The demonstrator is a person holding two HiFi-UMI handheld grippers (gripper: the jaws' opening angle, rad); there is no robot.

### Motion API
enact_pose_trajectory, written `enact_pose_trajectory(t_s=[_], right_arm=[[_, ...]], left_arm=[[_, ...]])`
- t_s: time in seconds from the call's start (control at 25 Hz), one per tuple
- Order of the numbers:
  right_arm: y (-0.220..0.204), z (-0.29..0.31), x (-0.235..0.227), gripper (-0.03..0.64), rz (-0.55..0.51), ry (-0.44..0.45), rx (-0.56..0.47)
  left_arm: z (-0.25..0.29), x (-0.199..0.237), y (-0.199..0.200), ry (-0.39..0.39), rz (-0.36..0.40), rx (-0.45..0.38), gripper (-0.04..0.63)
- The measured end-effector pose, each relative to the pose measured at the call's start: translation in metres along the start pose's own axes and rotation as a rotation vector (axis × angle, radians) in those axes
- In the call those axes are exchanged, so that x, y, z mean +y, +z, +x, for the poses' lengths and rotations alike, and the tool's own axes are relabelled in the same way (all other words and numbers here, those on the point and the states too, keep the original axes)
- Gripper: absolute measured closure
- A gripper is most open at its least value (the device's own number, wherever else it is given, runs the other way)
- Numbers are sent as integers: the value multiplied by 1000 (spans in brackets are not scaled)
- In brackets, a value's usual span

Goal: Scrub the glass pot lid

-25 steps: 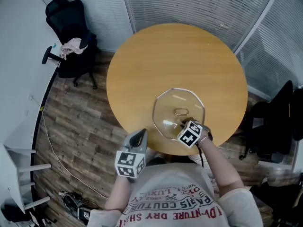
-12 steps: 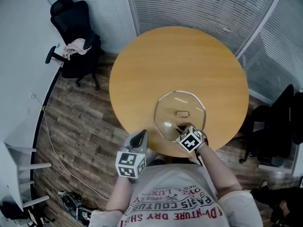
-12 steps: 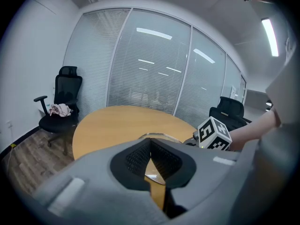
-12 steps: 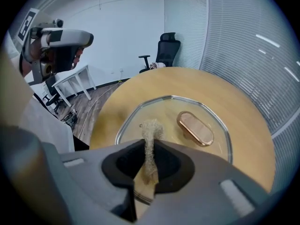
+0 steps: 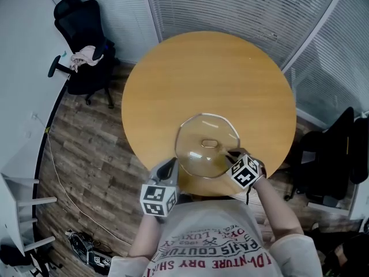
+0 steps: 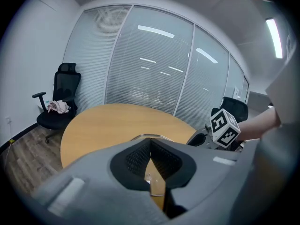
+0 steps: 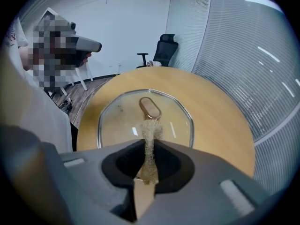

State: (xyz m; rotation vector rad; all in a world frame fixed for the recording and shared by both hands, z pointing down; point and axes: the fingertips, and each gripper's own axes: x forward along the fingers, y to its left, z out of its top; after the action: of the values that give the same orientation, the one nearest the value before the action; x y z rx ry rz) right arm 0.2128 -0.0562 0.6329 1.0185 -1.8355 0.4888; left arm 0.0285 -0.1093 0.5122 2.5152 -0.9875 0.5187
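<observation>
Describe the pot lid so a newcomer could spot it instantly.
Start at the round wooden table; near its edge closest to the person lies the glass pot lid. It is see-through and many-sided, with a metal rim and an oval handle at its centre, and is the only item lying there.

Round wood table at centre. Plank floor from 7 to 10 o'clock. Black chair with pink cloth at 10. Blinded glass wall from 12 to 2. Second chair at 3. White wall at 9. Ceiling strip light on.
</observation>
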Motion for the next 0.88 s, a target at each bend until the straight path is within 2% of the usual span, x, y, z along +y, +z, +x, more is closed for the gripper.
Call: enact_pose_trajectory(t_s=[0.24,0.6,0.88], right_arm=[[-9,12,-47,563,-71,3,13],[39,52,-86,563,-357,39,-29],[81,90,-97,563,-509,101,-47]], left_arm=[[27,-24,3,29,-5,0,588],[35,-31,-4,157,-41,24,588],[31,-13,-20,253,-90,46,588]])
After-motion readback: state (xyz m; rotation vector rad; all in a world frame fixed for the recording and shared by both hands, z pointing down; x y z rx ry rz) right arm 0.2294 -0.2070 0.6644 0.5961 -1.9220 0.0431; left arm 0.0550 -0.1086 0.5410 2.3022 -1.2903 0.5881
